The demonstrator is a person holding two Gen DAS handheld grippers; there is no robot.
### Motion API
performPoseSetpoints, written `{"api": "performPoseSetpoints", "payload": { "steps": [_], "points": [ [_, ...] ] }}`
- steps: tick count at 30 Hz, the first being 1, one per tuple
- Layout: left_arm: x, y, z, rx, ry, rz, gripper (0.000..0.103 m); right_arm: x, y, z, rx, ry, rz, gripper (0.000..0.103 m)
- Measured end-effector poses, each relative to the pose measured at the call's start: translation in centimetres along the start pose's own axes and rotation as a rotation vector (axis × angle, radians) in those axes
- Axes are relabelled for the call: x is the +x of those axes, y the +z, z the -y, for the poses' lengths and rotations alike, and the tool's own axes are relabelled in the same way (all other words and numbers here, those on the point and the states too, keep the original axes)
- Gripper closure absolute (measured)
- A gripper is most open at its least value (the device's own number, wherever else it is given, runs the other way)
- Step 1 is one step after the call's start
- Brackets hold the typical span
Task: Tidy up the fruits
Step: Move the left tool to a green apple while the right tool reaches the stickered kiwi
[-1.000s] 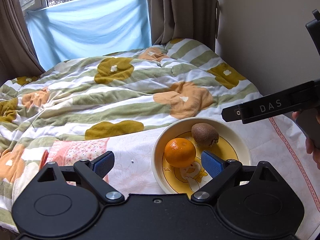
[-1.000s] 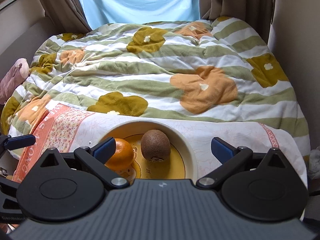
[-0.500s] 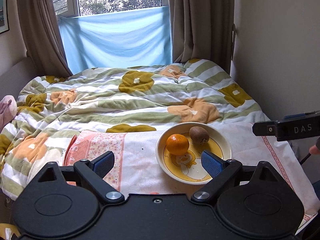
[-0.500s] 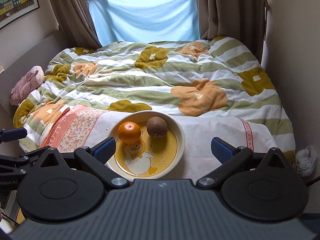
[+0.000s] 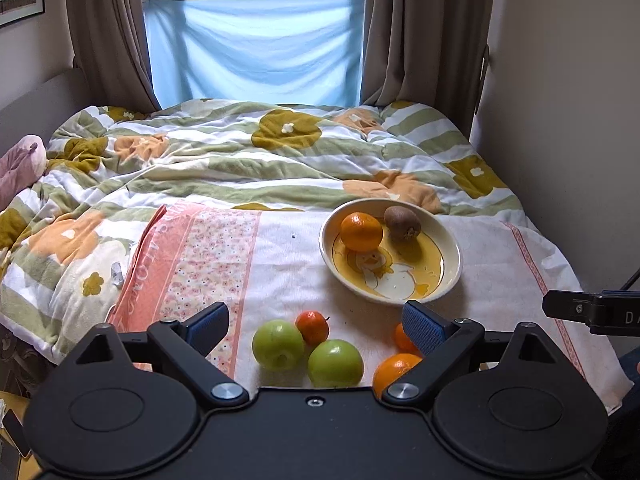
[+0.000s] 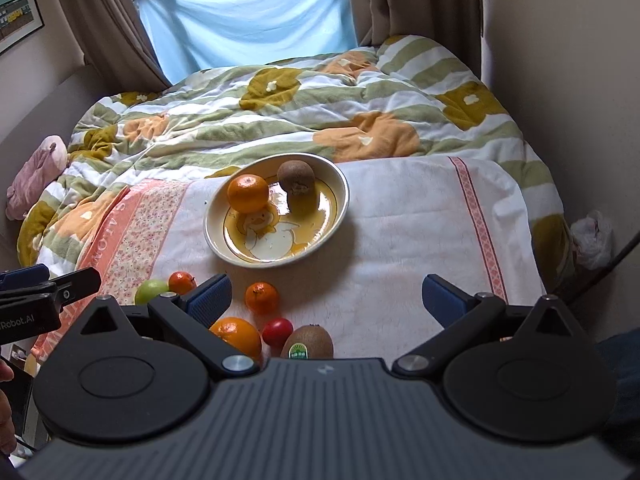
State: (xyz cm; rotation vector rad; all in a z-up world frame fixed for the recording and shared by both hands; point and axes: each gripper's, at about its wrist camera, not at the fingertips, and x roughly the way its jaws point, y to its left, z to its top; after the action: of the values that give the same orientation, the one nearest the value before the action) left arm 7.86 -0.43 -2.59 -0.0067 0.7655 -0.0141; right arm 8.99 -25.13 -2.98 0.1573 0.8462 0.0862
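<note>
Nearest us, our left gripper (image 5: 316,322) hangs with its blue pads spread wide and nothing between them; our right gripper (image 6: 327,294) is likewise released and empty. Just past the fingers, loose fruit lies on the white towel (image 6: 400,216): two green apples (image 5: 278,345) touching side by side, a small tangerine (image 5: 312,327) tucked against them, and a large orange (image 6: 237,336) partly hidden behind a finger. In the right wrist view we also see a second small tangerine (image 6: 262,298), a red fruit (image 6: 277,331) that may be a tomato, though it is too small to tell, and a stickered kiwi (image 6: 307,344) at the gripper's edge. Farther on, the cream plate (image 5: 454,256) with a duck picture sits on the towel, holding an orange (image 5: 361,231) and a kiwi (image 5: 402,222) near its far rim. Beyond lies the striped floral quilt (image 5: 240,160), then the blue cloth (image 5: 256,48) over the window.
</note>
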Motion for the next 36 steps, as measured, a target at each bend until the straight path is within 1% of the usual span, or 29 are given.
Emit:
{"api": "performPoseSetpoints", "payload": {
  "steps": [5, 11, 16, 18, 24, 29, 31, 32, 33, 36],
  "points": [
    [2.3, -1.4, -0.6, 0.034, -0.046, -0.055, 0.008, 0.9, -2.7, -0.9, 0.044, -0.075, -0.014, 0.0],
    [5.7, -2.8, -0.2, 0.089, -0.101, -0.109, 0.01, 3.1, -5.3, -1.3, 0.081, -0.126, -0.054, 0.0],
    [8.7, -3.8, 0.4, 0.137, -0.158, -0.166, 0.016, 5.0, -6.7, -1.7, 0.103, -0.148, -0.086, 0.0],
    [9.5, -4.1, 0.6, 0.151, -0.165, -0.183, 0.021, 5.5, -7.1, -1.8, 0.108, -0.154, -0.096, 0.0],
    [11.0, -4.1, 0.6, 0.163, -0.189, -0.198, 0.021, 6.3, -7.7, -2.1, 0.127, -0.164, -0.104, 0.0],
    [11.6, -3.6, 0.6, 0.163, -0.197, -0.187, 0.021, 6.7, -7.6, -2.1, 0.14, -0.171, -0.106, 0.0],
    [11.8, -3.5, 0.4, 0.156, -0.196, -0.191, 0.029, 6.9, -7.5, -2.1, 0.142, -0.172, -0.106, 0.0],
    [11.8, -3.5, 0.3, 0.154, -0.198, -0.193, 0.035, 6.9, -7.5, -2.1, 0.142, -0.173, -0.106, 0.0],
    [11.9, -3.6, 0.3, 0.155, -0.204, -0.202, 0.039, 6.9, -7.5, -2.1, 0.143, -0.173, -0.106, 0.0],
    [12.3, -4.1, 0.7, 0.184, -0.202, -0.22, 0.041, 7.1, -7.4, -2.2, 0.142, -0.171, -0.108, 0.0]
  ]
}}
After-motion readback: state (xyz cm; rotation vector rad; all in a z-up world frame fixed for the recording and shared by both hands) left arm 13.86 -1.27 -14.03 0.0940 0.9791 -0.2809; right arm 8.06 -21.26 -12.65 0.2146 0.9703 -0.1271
